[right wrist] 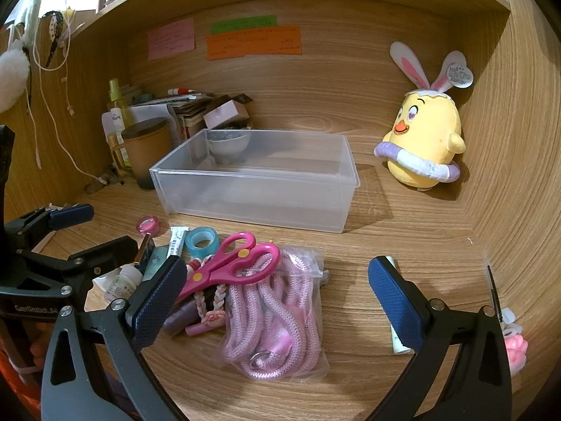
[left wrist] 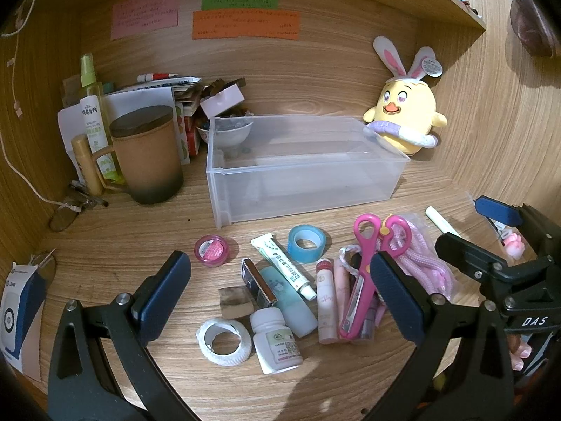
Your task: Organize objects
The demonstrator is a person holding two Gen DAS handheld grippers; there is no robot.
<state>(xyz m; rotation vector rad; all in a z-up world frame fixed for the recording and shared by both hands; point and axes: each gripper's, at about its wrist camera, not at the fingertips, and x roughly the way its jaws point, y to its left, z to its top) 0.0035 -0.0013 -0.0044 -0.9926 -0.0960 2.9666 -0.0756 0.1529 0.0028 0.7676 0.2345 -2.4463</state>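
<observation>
A clear plastic bin (left wrist: 301, 179) (right wrist: 252, 189) stands on the wooden desk with nothing in it. In front of it lies a heap of small items: pink scissors (left wrist: 364, 273) (right wrist: 228, 263), blue tape roll (left wrist: 306, 244), white tape roll (left wrist: 224, 342), white pill bottle (left wrist: 277, 345), an ointment tube (left wrist: 284, 265), a pink round tin (left wrist: 212, 249) and a bagged pink rope (right wrist: 273, 312). My left gripper (left wrist: 280, 291) hangs open over the heap. Over the rope bag, my right gripper (right wrist: 277, 301) is open too. Neither holds anything.
A brown lidded mug (left wrist: 147, 154), spray bottles and stacked papers crowd the back left corner. A yellow plush chick (left wrist: 406, 115) (right wrist: 424, 147) sits at the back right. A white stick (right wrist: 398, 336) and a pink charm (right wrist: 513, 349) lie at the right.
</observation>
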